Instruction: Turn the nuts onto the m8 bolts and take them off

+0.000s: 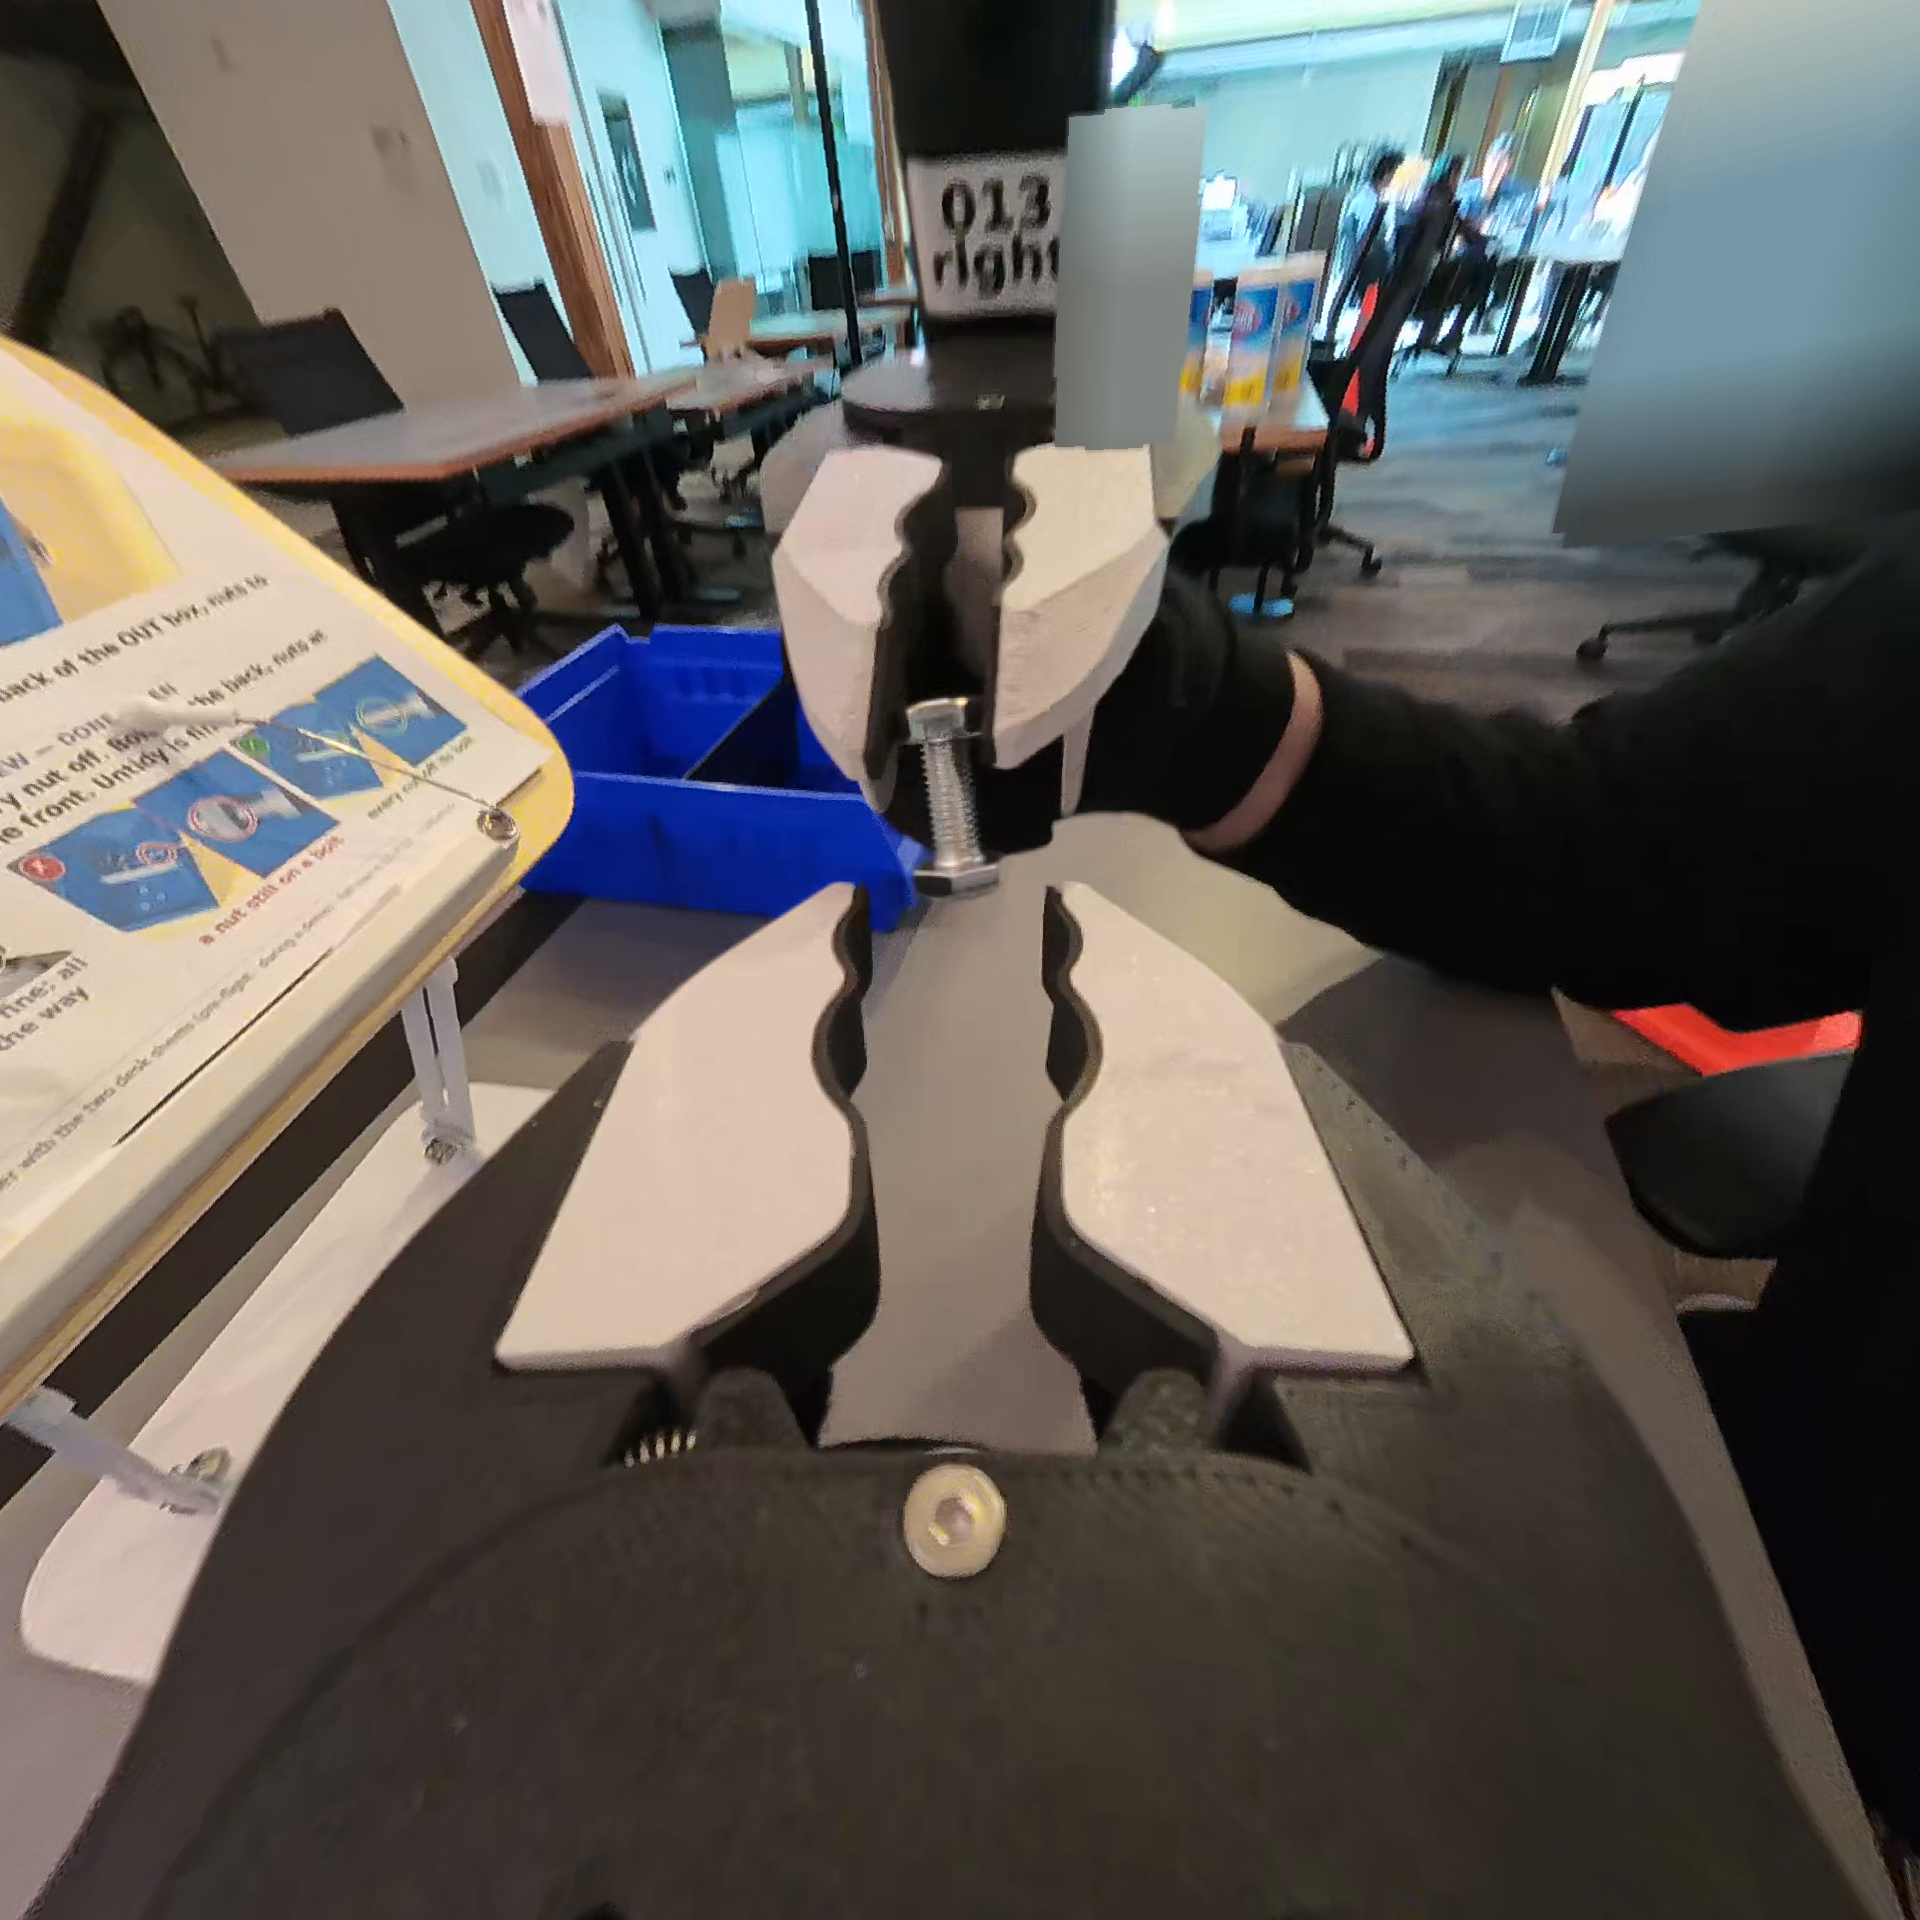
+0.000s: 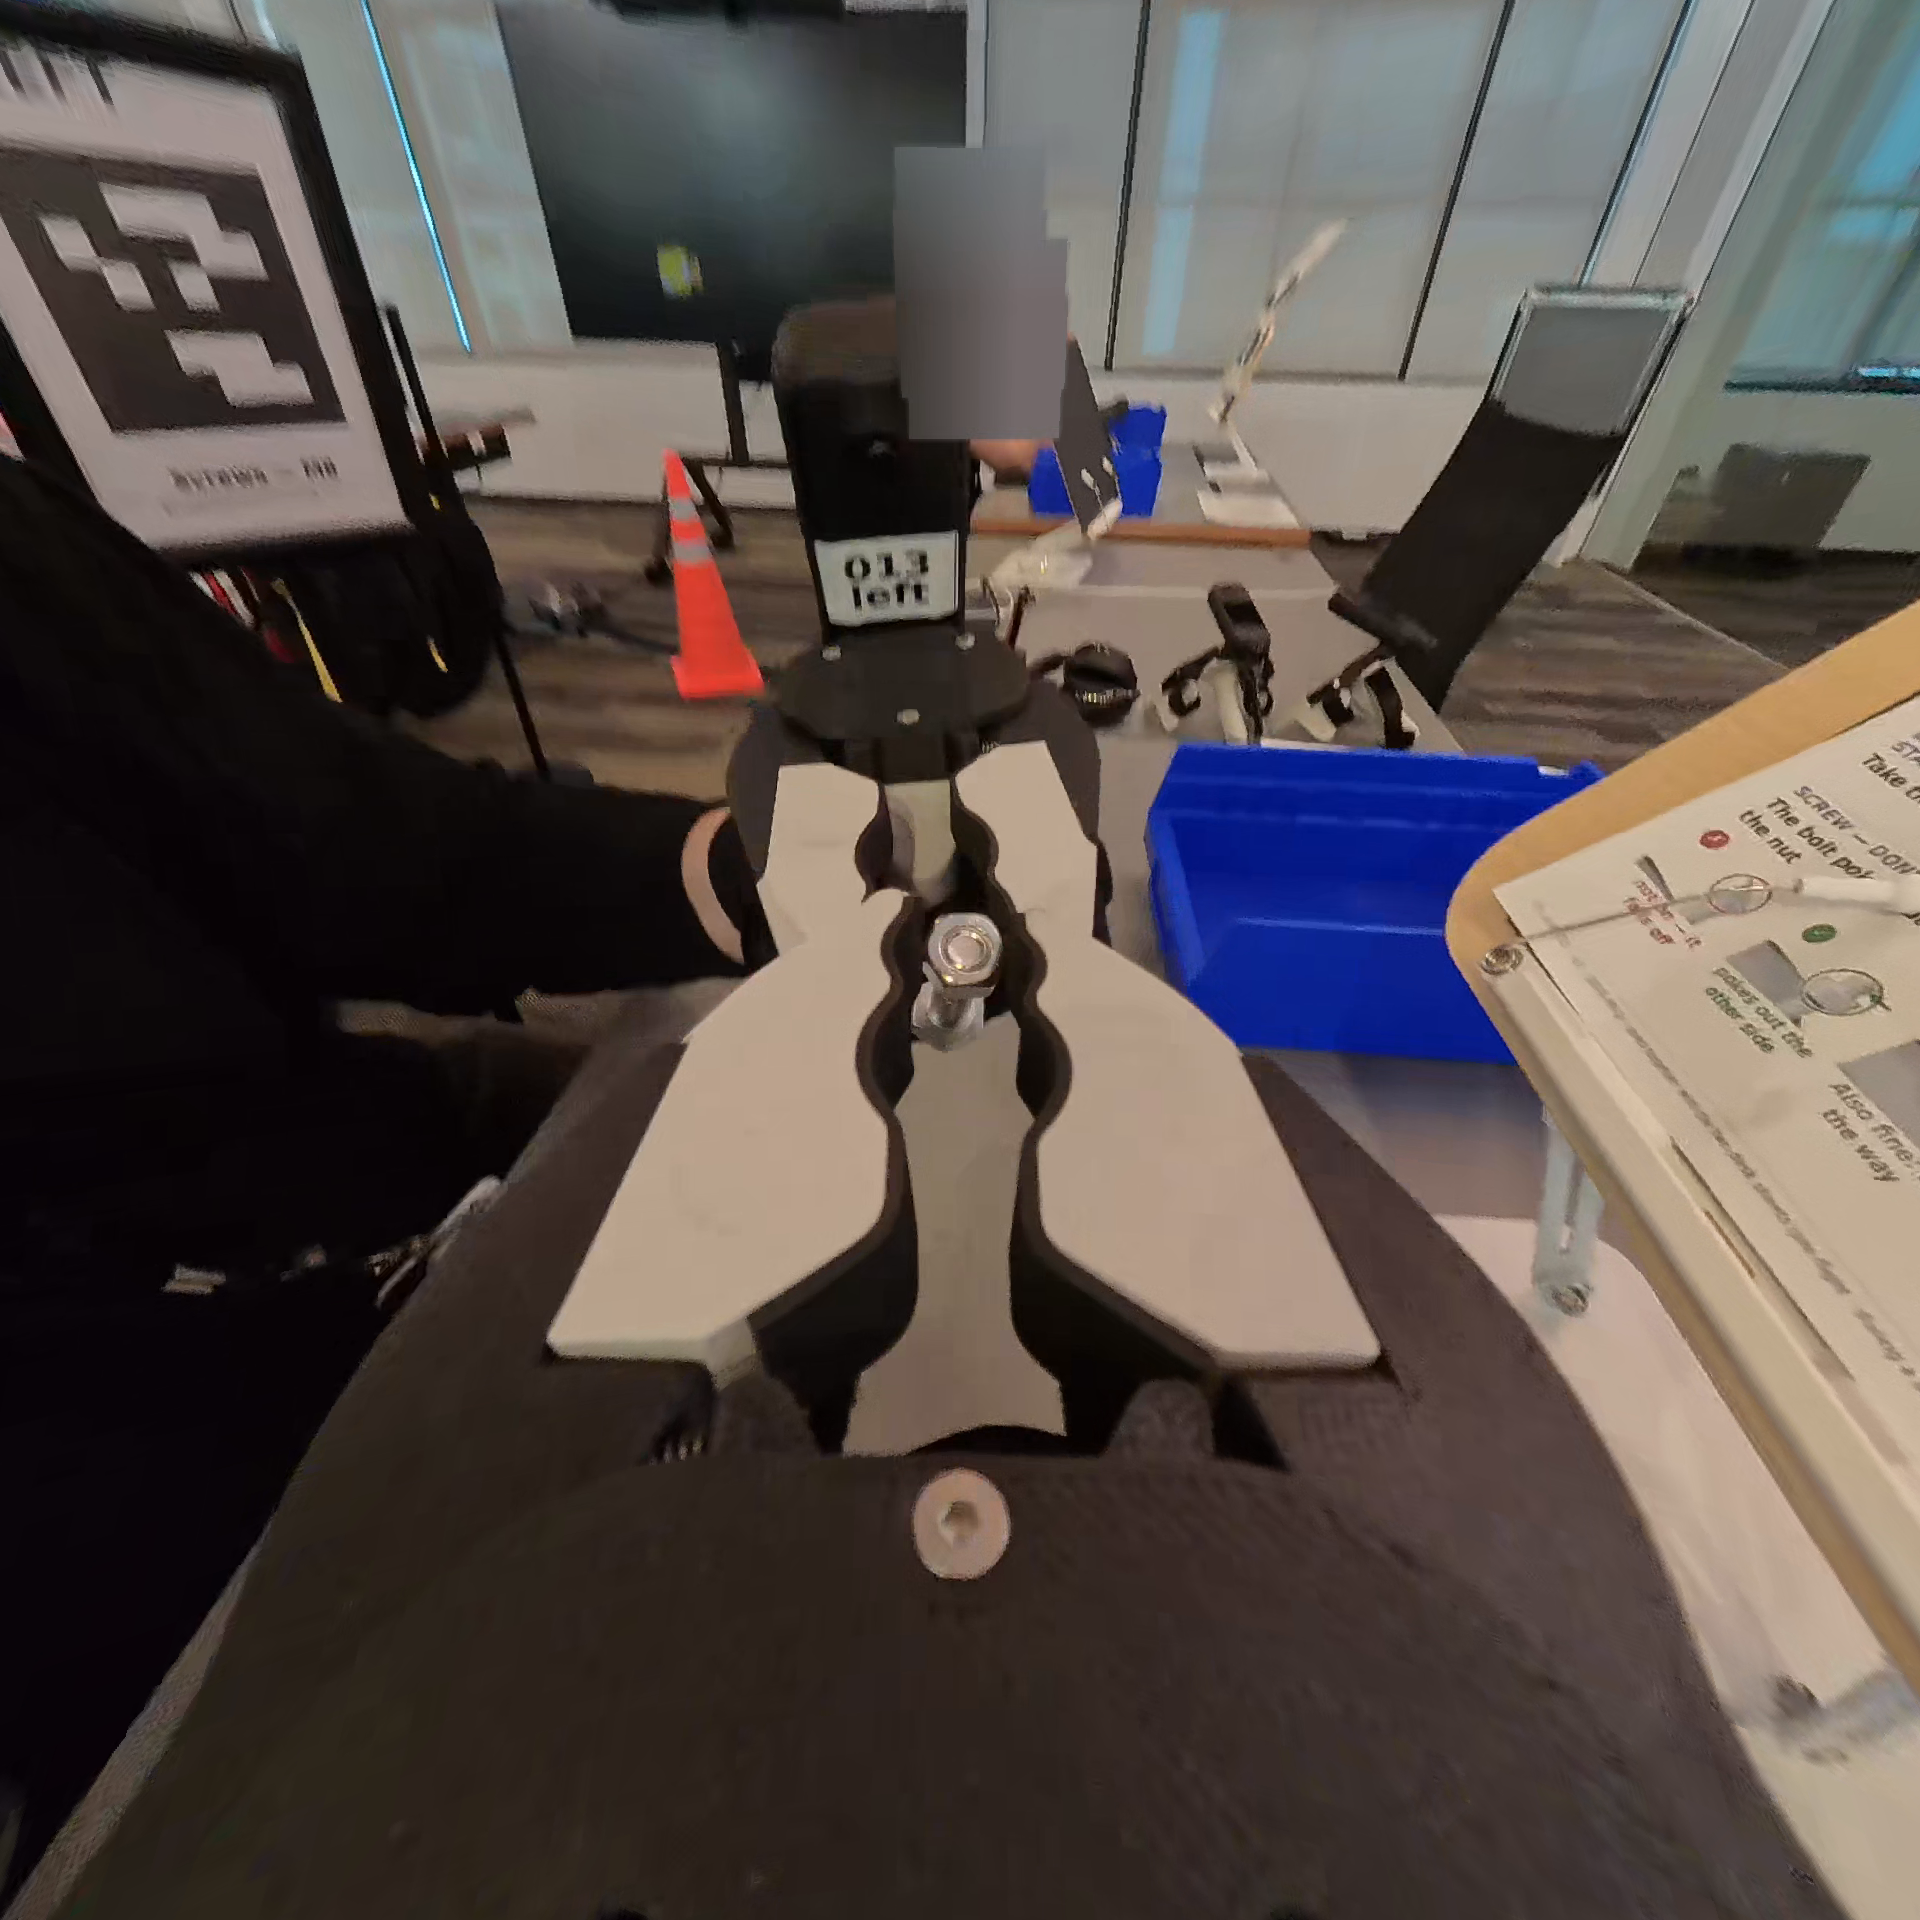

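In the left wrist view a silver bolt stands upright with its head at the bottom and a nut at the top of its thread. My right gripper comes down from above and is shut on the nut. My left gripper is open. Its fingertips sit just short of the bolt head and do not touch it. In the right wrist view the nut sits between the pads of my right gripper, with the bolt below it. The left gripper is open just beyond.
A blue bin stands on the grey table behind the bolt; it also shows in the right wrist view. An instruction board on a stand is close by. A black sleeve reaches in. Both grippers' tips are close together, under 4 cm apart.
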Motion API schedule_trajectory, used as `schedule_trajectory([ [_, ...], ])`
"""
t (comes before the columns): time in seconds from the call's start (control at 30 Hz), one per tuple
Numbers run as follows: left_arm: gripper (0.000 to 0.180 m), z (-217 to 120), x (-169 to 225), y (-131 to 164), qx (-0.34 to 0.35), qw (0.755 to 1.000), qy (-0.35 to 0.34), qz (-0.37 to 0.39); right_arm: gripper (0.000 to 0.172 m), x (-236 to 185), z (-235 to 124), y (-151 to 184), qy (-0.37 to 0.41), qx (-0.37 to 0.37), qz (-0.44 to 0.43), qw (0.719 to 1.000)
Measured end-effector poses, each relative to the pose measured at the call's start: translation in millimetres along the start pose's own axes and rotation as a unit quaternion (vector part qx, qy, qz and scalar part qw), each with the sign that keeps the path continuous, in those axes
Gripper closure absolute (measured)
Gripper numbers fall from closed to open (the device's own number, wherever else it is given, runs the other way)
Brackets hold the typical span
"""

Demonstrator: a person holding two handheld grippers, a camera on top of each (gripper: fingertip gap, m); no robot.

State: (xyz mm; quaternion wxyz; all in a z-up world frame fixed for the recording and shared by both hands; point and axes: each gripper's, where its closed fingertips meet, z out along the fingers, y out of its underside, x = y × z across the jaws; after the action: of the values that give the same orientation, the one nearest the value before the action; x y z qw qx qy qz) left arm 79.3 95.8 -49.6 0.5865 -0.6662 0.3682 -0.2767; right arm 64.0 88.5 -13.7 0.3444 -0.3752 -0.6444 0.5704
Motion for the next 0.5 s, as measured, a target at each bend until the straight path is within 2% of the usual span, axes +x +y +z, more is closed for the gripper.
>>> schedule_trajectory([
  [0.1,0.151,5.4,2.4,5.1,-0.027,1.000,0.007,-0.001,0.156,-4.8,2.7,2.8,-0.002,-0.022,-0.012,1.000],
  [0.2,0.163,9.1,7.9,6.0,-0.027,0.999,0.028,-0.002,0.157,-8.0,6.8,10.4,-0.009,-0.047,-0.017,0.999],
  [0.33,0.165,9.5,11.3,6.8,-0.017,0.999,0.045,-0.016,0.156,-8.8,6.4,12.7,-0.011,-0.054,-0.018,0.998],
  [0.47,0.166,6.2,7.3,2.5,0.002,0.999,0.033,-0.018,0.154,-6.1,7.8,5.7,-0.006,-0.024,-0.011,1.000],
  [0.5,0.166,4.4,4.2,0.3,0.011,0.999,0.025,-0.020,0.131,-2.0,6.6,-0.3,0.004,-0.001,-0.006,1.000],
])
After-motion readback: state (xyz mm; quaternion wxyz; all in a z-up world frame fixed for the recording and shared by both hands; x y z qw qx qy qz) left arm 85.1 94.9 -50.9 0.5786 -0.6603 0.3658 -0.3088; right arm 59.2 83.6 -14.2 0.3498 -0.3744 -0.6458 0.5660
